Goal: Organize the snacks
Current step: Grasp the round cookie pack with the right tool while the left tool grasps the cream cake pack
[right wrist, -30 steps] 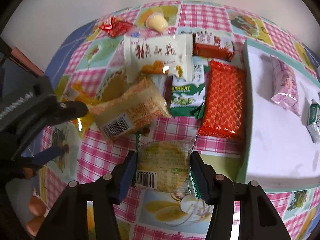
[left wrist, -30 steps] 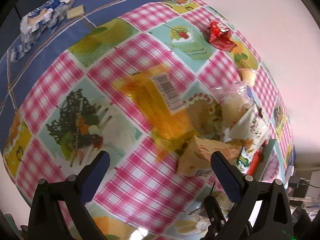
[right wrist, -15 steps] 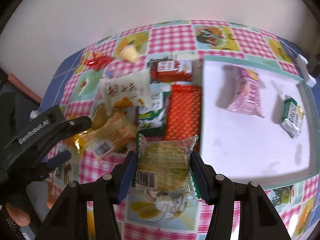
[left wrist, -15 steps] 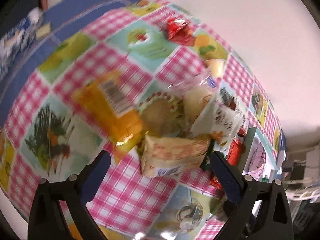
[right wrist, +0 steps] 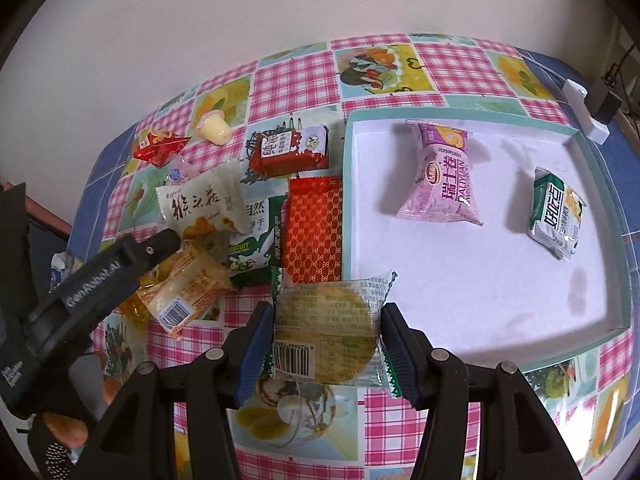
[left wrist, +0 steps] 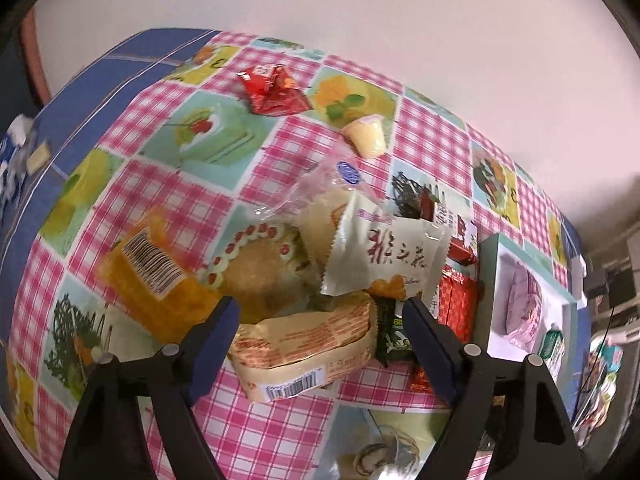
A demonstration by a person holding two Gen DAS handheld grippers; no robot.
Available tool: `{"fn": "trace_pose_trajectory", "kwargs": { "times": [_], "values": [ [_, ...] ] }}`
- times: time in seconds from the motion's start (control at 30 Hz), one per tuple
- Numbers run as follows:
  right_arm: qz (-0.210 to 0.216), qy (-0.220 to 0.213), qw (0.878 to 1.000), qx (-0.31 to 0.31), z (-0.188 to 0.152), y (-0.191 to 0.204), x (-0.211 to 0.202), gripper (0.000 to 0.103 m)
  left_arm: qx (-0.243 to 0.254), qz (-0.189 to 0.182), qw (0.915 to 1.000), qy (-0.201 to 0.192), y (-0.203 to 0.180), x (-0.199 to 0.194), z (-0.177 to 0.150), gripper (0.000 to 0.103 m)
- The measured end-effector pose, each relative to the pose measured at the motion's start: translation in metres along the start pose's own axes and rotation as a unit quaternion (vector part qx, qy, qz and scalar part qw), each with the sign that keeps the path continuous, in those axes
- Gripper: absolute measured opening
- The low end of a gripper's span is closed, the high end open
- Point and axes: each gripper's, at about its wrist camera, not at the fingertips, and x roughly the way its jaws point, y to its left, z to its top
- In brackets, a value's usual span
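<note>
A checked tablecloth [right wrist: 400, 80] with fruit and cake pictures fills both views. In the right half of the right wrist view lies a shallow white tray [right wrist: 464, 276] with a pale green rim; inside it a pink wafer packet [right wrist: 442, 178] sits at upper centre and a small green-and-white packet [right wrist: 556, 214] lies well apart to its right.

Left of the tray is a loose pile of snacks: an orange-red patterned packet [right wrist: 314, 228] just beside the tray's rim, a green biscuit packet [right wrist: 254, 248] touching it, a cream packet with red characters [right wrist: 202, 204] partly over that, and a red carton [right wrist: 290, 152] above. A red wrapper [right wrist: 158, 146] and a small jelly cup [right wrist: 215, 126] lie in the upper left.

The right gripper [right wrist: 326, 346], bottom centre, is clenched on a clear-wrapped round cake [right wrist: 326, 332], lifted over the cloth near the tray's lower left corner.

In the left wrist view the left gripper [left wrist: 320, 336] is closing around a tan bread packet [left wrist: 308, 344] that lies between its fingers, the pads not pressing it. A yellow packet [left wrist: 156, 284] lies to the left.
</note>
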Motion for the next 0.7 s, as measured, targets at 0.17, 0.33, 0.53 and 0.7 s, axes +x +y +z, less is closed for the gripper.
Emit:
{"fn": "trace_pose_trajectory", "kwargs": {
  "times": [0.17,0.33,0.53,0.7],
  "values": [
    [-0.001,0.000,1.000,0.004,0.001,-0.002,0.000,0.058,0.009,-0.006,0.9997,0.020,0.002,0.000,-0.005,0.083],
    [-0.004,0.002,1.000,0.011,0.001,-0.005,0.001,0.058,-0.001,-0.001,0.9985,0.055,0.011,0.004,-0.011,0.083],
    [-0.010,0.006,1.000,0.019,0.001,-0.010,0.002,0.058,0.001,-0.001,0.9964,0.085,0.008,0.010,-0.018,0.083],
    [-0.011,0.007,1.000,0.024,0.002,-0.012,0.003,0.058,0.022,0.011,0.9949,0.097,-0.004,0.015,-0.024,0.077]
  ]
}}
